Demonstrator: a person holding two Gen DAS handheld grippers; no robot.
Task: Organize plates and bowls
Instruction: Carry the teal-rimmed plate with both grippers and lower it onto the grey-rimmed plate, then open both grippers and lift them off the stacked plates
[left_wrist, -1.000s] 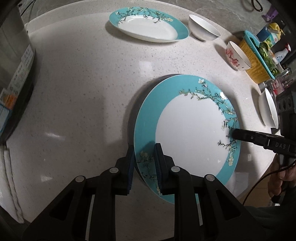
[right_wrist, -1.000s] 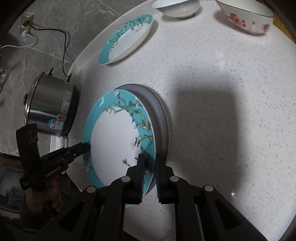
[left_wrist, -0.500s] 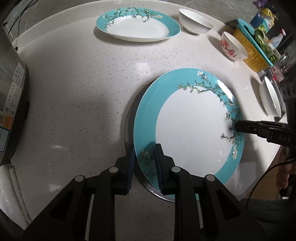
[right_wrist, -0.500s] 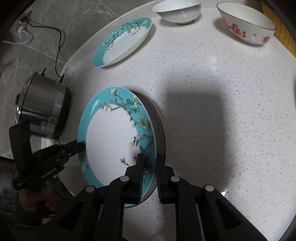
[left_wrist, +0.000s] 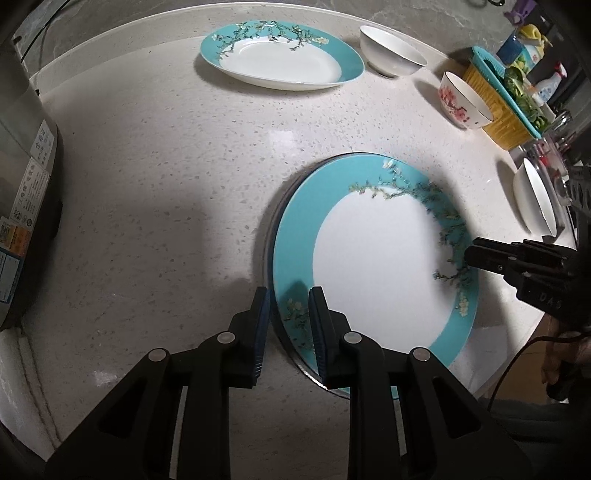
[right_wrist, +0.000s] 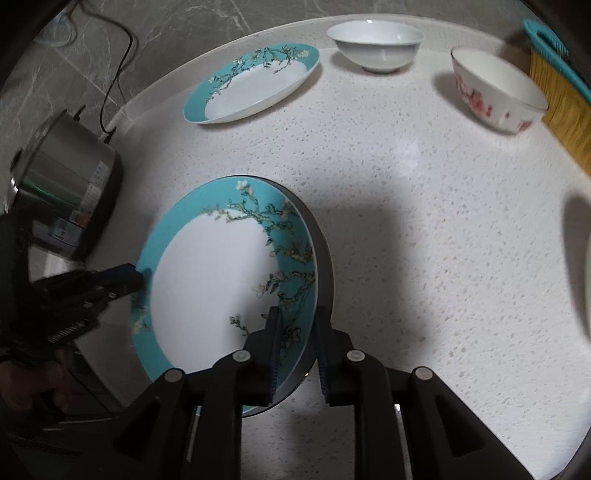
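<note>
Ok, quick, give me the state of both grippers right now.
Left gripper: shut on the rim of the round turquoise-rimmed floral plate.
Right gripper: shut on the opposite rim of the same plate.

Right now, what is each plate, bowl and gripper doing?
Round teal plate: held at opposite rims by both grippers, just over a grey plate.
Grey plate: flat on the counter, mostly covered.
Oval teal plate: flat, untouched.
White bowl: upright, empty.
Flowered bowl: upright, tilted look, empty.
Left gripper: jaws astride the plate rim.
Right gripper: jaws astride the rim.
</note>
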